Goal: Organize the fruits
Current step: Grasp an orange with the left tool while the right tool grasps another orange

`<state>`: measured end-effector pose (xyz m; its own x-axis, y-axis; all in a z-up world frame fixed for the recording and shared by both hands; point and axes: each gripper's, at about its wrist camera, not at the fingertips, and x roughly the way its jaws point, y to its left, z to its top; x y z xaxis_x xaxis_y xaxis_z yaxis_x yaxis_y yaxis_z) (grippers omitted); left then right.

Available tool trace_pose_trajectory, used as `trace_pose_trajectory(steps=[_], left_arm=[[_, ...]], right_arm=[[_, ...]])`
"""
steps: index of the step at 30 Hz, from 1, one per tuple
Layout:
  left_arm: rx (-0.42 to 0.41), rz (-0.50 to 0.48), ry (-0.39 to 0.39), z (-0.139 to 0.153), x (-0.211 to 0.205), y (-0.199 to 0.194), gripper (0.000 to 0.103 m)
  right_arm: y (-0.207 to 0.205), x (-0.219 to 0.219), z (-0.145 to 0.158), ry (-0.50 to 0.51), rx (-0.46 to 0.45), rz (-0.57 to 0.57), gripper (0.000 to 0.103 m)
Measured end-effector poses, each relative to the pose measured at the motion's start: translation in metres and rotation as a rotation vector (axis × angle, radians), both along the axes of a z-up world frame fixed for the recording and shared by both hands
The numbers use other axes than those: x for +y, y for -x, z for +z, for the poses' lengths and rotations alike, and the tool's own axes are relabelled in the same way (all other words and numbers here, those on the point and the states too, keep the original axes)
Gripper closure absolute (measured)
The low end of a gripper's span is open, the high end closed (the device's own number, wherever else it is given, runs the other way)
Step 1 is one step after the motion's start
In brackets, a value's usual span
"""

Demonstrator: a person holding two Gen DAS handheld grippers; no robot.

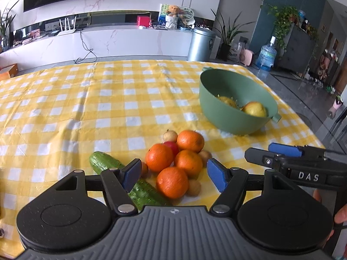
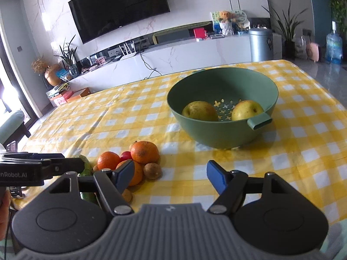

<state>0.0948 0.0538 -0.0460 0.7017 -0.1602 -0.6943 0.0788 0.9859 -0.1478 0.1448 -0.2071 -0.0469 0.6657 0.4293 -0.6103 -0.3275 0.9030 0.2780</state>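
Cucumber (image 1: 104,162) half hidden behind left gripper (image 1: 173,174) finger (image 1: 131,173).

The left gripper (image 1: 173,174) was held low and level, its jaws spread wide with nothing between the blue pads (image 1: 132,174). The right gripper (image 2: 170,176) hung in the same pose, jaws equally wide apart and empty. Seen from the left wrist camera, the right gripper (image 1: 279,153) lay just to the right of the left gripper and slightly ahead of it, the person's right hand (image 1: 340,216) curled around its handle.
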Motion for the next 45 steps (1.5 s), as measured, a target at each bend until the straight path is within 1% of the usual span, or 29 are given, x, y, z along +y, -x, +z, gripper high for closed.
trace_pose_trajectory(steps=[3, 7, 8, 9, 13, 15, 17, 18, 20, 24, 27, 29, 32, 39, 41, 43, 45], left_arm=[[0.015, -0.014, -0.01, -0.009, -0.003, -0.001, 0.025], [0.034, -0.07, -0.044, -0.018, -0.01, -0.001, 0.025], [0.046, -0.074, -0.052, -0.021, -0.012, -0.002, 0.027], [0.053, -0.075, -0.057, -0.023, -0.014, -0.003, 0.03], [0.072, -0.078, -0.068, -0.028, -0.016, -0.008, 0.03], [0.085, -0.067, -0.095, -0.031, -0.017, -0.012, 0.037], [0.089, -0.074, -0.098, -0.031, -0.019, -0.015, 0.037], [0.099, -0.075, -0.097, -0.032, -0.019, -0.017, 0.04], [0.12, -0.071, -0.105, -0.035, -0.021, -0.021, 0.04], [0.141, -0.088, -0.163, -0.037, -0.029, -0.026, 0.042], [0.154, -0.089, -0.183, -0.038, -0.033, -0.03, 0.045], [0.155, -0.093, -0.177, -0.038, -0.034, -0.031, 0.048], [0.157, -0.081, -0.178, -0.037, -0.032, -0.03, 0.057], [0.144, -0.061, -0.136, -0.035, -0.026, -0.027, 0.059], [0.135, -0.048, -0.113, -0.031, -0.022, -0.026, 0.059], [0.118, -0.028, -0.09, -0.026, -0.017, -0.023, 0.059], [0.096, -0.005, -0.067, -0.019, -0.01, -0.022, 0.059]], right_arm=[[-0.003, 0.004, -0.007, -0.008, 0.009, 0.016, 0.037], [-0.007, 0.009, -0.015, 0.001, 0.005, 0.03, 0.039], [-0.008, 0.01, -0.017, 0.004, 0.009, 0.033, 0.039], [-0.009, 0.011, -0.018, 0.004, 0.014, 0.035, 0.039], [-0.013, 0.015, -0.023, 0.0, 0.031, 0.054, 0.041], [-0.013, 0.018, -0.025, -0.001, 0.035, 0.072, 0.042], [-0.013, 0.021, -0.026, 0.004, 0.037, 0.087, 0.043], [-0.013, 0.022, -0.026, 0.005, 0.037, 0.093, 0.043], [-0.014, 0.023, -0.027, 0.003, 0.041, 0.097, 0.044], [-0.018, 0.02, -0.029, -0.021, 0.059, 0.084, 0.044], [-0.021, 0.018, -0.031, -0.04, 0.076, 0.078, 0.044], [-0.021, 0.018, -0.032, -0.047, 0.079, 0.076, 0.044], [-0.022, 0.018, -0.033, -0.053, 0.082, 0.083, 0.044], [-0.02, 0.023, -0.031, -0.062, 0.061, 0.124, 0.045], [-0.02, 0.024, -0.031, -0.064, 0.059, 0.131, 0.046], [-0.021, 0.025, -0.031, -0.059, 0.062, 0.134, 0.051], [-0.022, 0.026, -0.032, -0.058, 0.066, 0.134, 0.053]])
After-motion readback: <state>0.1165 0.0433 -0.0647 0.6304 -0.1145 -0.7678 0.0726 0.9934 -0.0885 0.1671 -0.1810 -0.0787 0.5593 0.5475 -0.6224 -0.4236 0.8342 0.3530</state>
